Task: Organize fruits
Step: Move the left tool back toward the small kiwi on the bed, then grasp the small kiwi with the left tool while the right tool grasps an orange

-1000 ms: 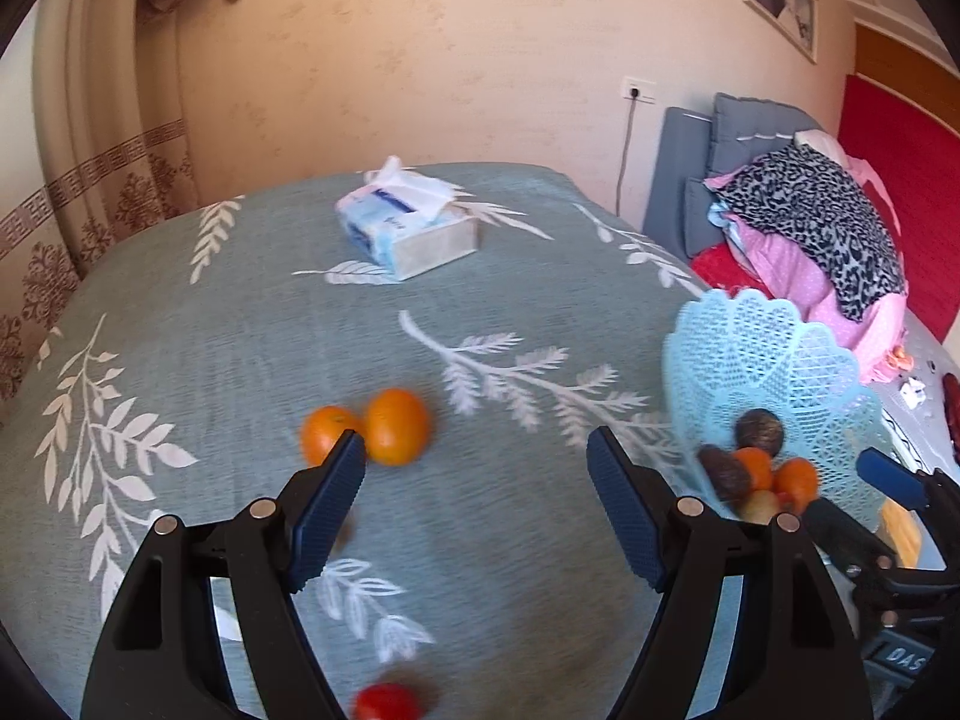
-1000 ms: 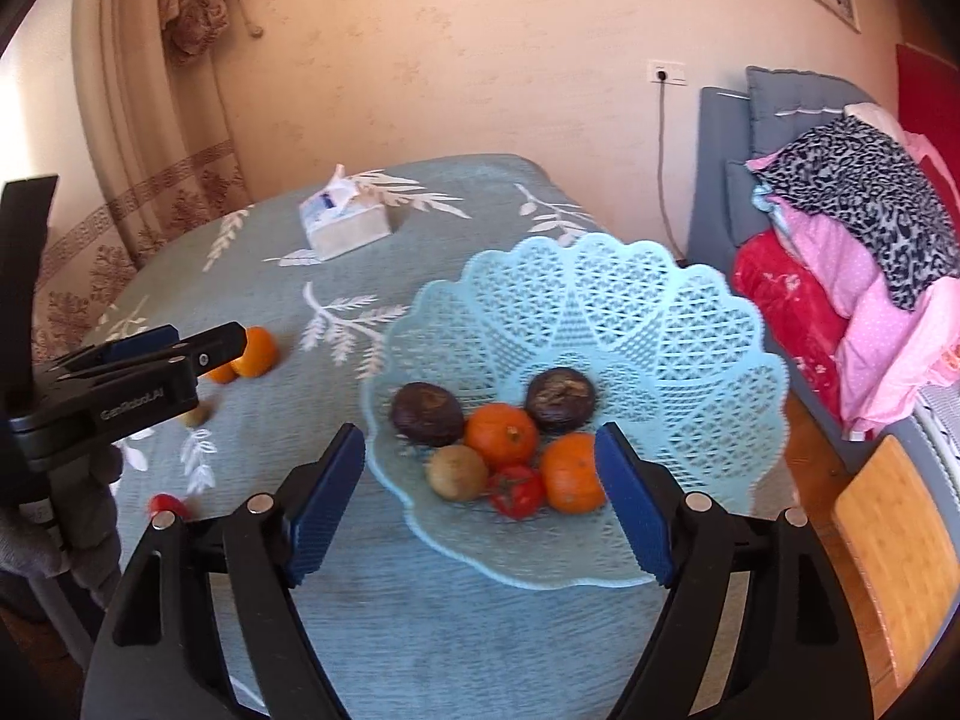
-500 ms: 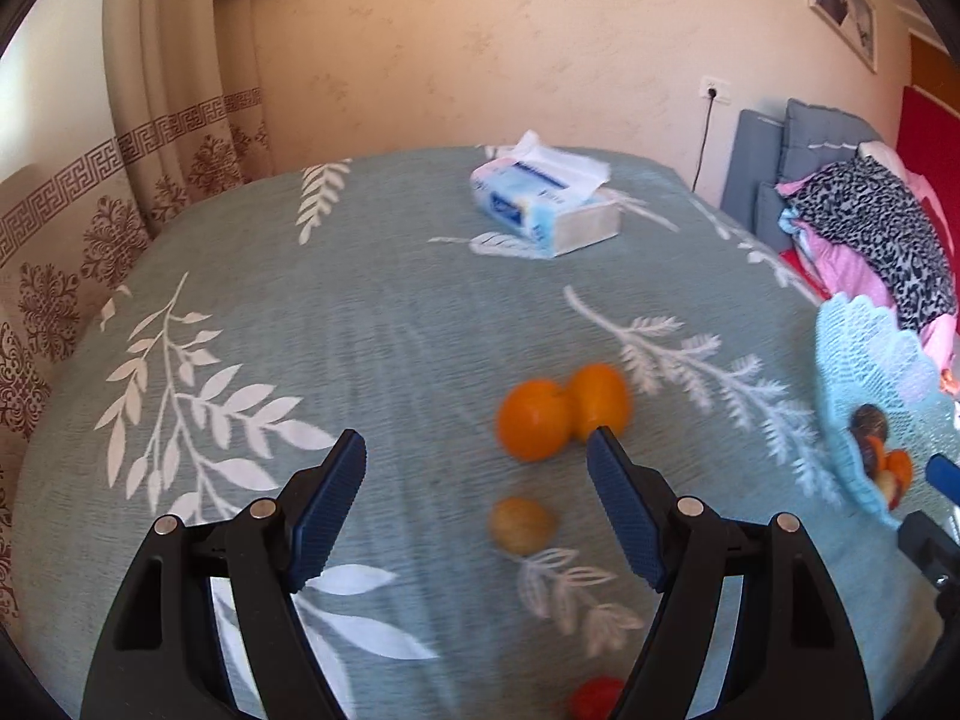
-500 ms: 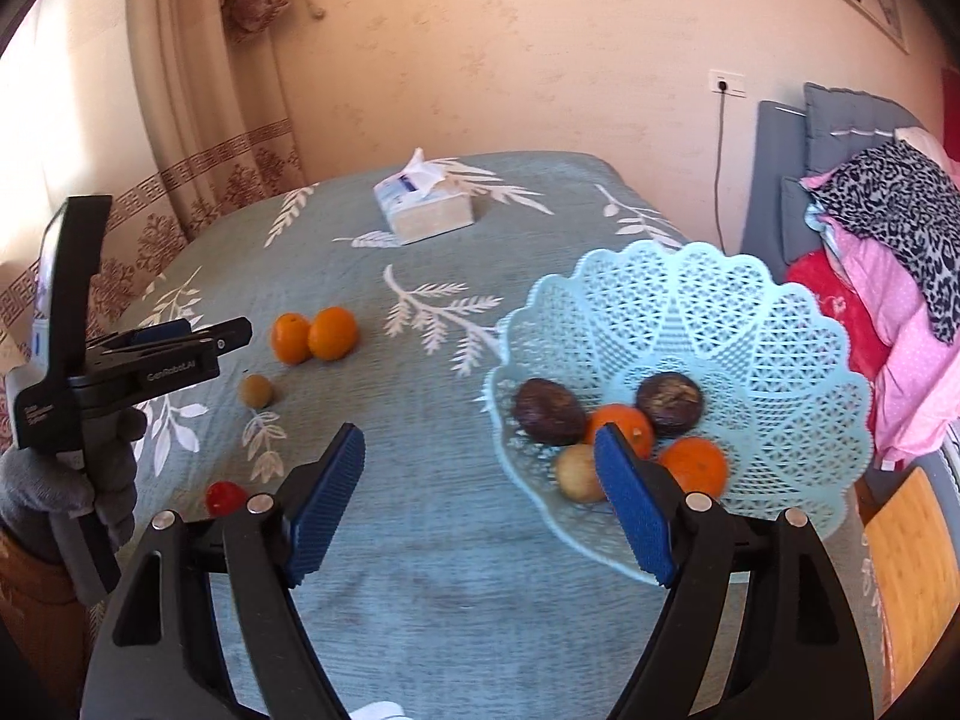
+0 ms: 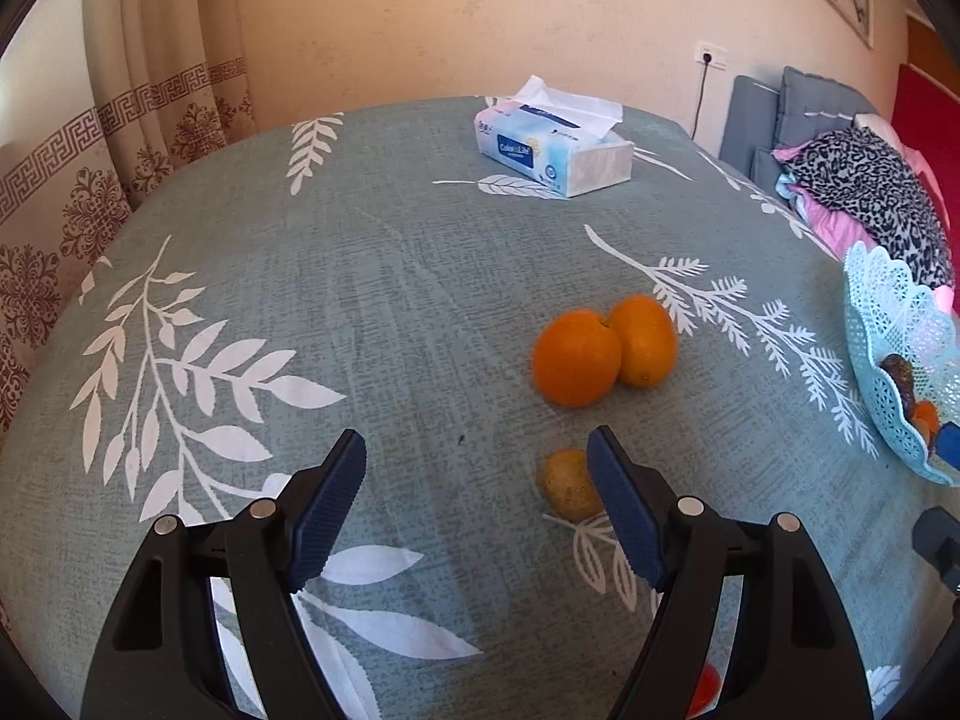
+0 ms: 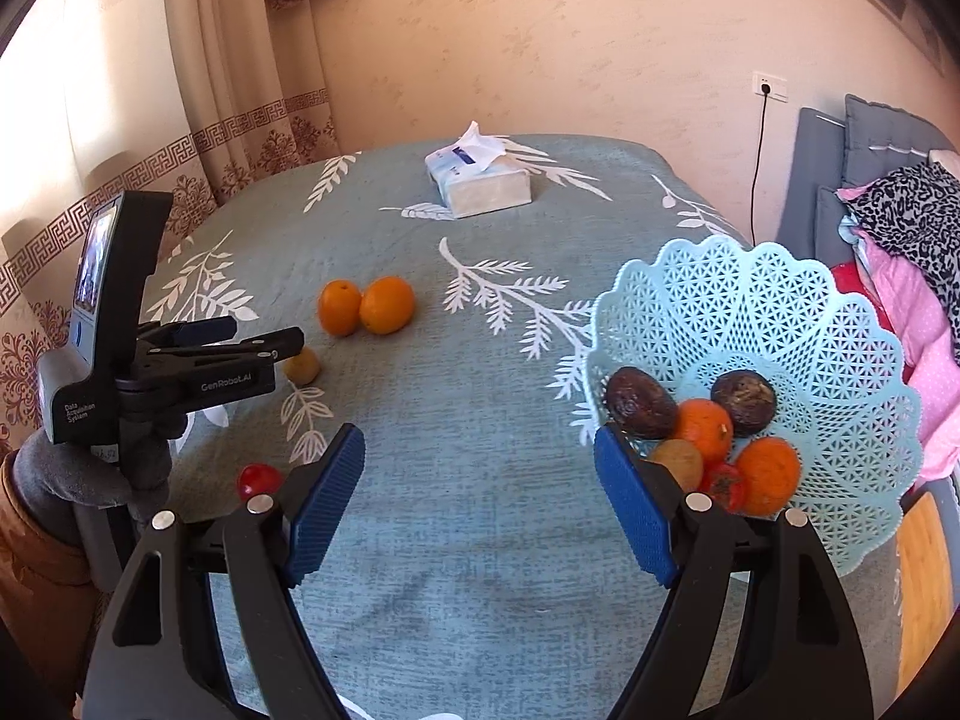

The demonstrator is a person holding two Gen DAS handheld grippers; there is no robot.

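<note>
Two oranges (image 5: 603,351) lie touching on the grey-green tablecloth; they also show in the right wrist view (image 6: 366,306). A small brown kiwi (image 5: 570,485) lies just in front of them, beside my left gripper's right finger. A red tomato (image 6: 258,479) lies near the front edge. My left gripper (image 5: 477,501) is open and empty above the cloth, and shows from the side in the right wrist view (image 6: 240,342). My right gripper (image 6: 480,504) is open and empty, left of the light blue lattice basket (image 6: 810,312), which holds several fruits.
A tissue box (image 5: 555,147) stands at the back of the table (image 5: 300,300). Curtains hang at the left. A bed with piled clothes (image 5: 864,186) lies beyond the table's right edge. A wooden chair seat (image 6: 924,576) is at the lower right.
The left gripper has swung left, away from the basket, and now faces the oranges and kiwi. The right gripper has pulled back left from the basket. Both stay open.
</note>
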